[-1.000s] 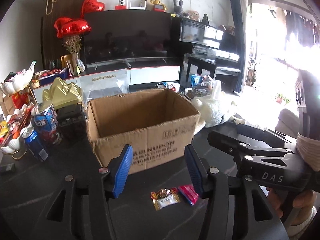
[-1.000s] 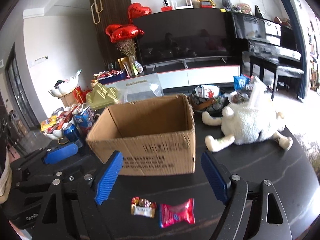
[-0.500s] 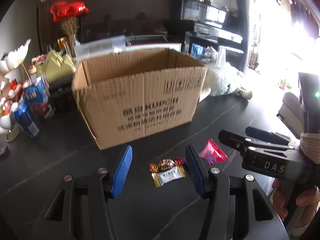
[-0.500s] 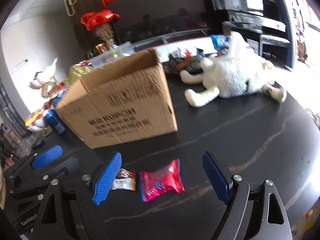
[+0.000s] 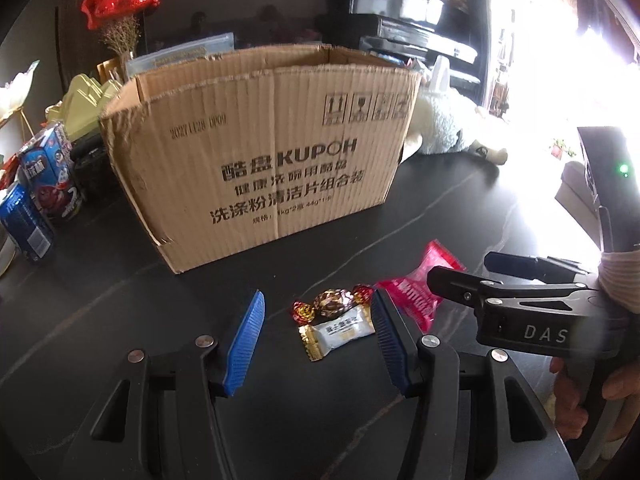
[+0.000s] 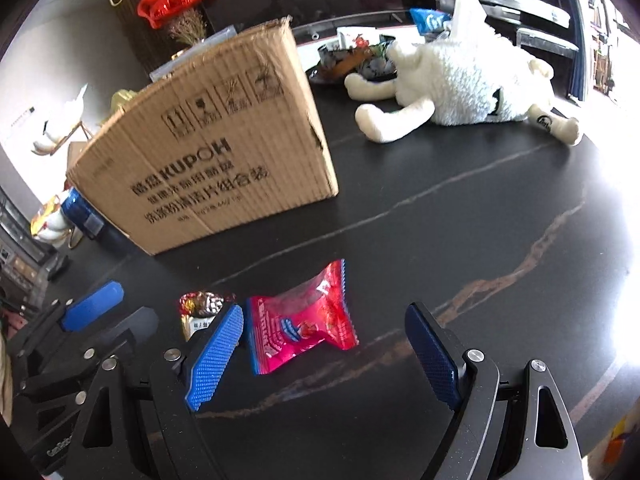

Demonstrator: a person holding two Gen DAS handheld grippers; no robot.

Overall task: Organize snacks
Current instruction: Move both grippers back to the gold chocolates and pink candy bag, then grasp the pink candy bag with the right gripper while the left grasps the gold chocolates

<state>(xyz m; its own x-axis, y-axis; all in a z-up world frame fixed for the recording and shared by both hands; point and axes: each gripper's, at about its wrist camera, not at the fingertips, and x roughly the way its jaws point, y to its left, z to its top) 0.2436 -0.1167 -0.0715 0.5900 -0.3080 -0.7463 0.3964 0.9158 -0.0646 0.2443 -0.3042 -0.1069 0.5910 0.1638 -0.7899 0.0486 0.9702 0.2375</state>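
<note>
Snacks lie on dark tabletop (image 5: pixel 120 312) below cardboard box (image 5: pixel 272 152): left gripper (image 5: pixel 318 326) fingers open around white candy (image 5: pixel 340 330), right gripper (image 6: pixel 324 350) fingers open around pink packet (image 6: pixel 304 320), poised for pickup.

Both cameras sit low and near over the dark table (image 5: pixel 120 288), looking forward. The left view faces the cardboard box (image 5: pixel 272 160) straight; the right view sees the box (image 6: pixel 216 152) from further right. Both share the red packet (image 6: pixel 308 316) and box.
</note>
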